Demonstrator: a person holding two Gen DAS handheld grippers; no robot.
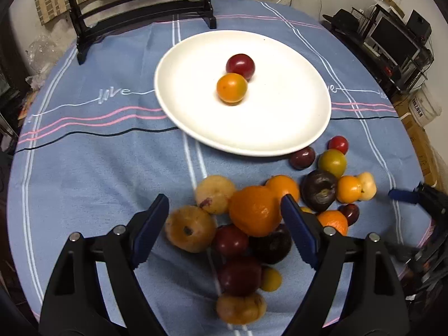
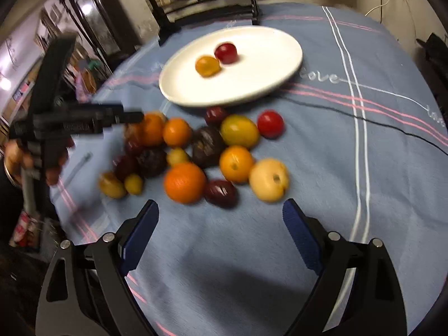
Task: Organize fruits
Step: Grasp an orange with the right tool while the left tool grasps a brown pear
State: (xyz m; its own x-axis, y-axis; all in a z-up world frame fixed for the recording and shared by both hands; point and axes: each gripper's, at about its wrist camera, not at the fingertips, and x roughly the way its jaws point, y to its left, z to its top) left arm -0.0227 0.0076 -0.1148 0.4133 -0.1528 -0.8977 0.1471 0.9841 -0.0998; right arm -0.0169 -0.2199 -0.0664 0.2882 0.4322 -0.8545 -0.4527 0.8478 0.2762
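Note:
A white plate (image 1: 280, 117) (image 2: 266, 64) lies at the back of the blue tablecloth and holds a red fruit (image 1: 240, 65) and an orange-yellow fruit (image 1: 231, 88). In front of it is a pile of several fruits: oranges, dark plums, yellow and tan ones. My left gripper (image 1: 224, 204) hovers open over the pile's left part, with a large orange (image 1: 254, 210) between its jaws, close to the right pad and untouched by the left. My right gripper (image 2: 221, 204) stands open above bare cloth, just short of an orange (image 2: 184, 182) and a dark plum (image 2: 221, 193).
A dark wooden stand (image 1: 140, 8) with a round panel rises behind the plate. Shelves with electronics (image 1: 392, 42) stand past the table's right edge. In the right wrist view the left gripper's body (image 2: 84, 120) and a hand (image 2: 16, 156) hang at the left.

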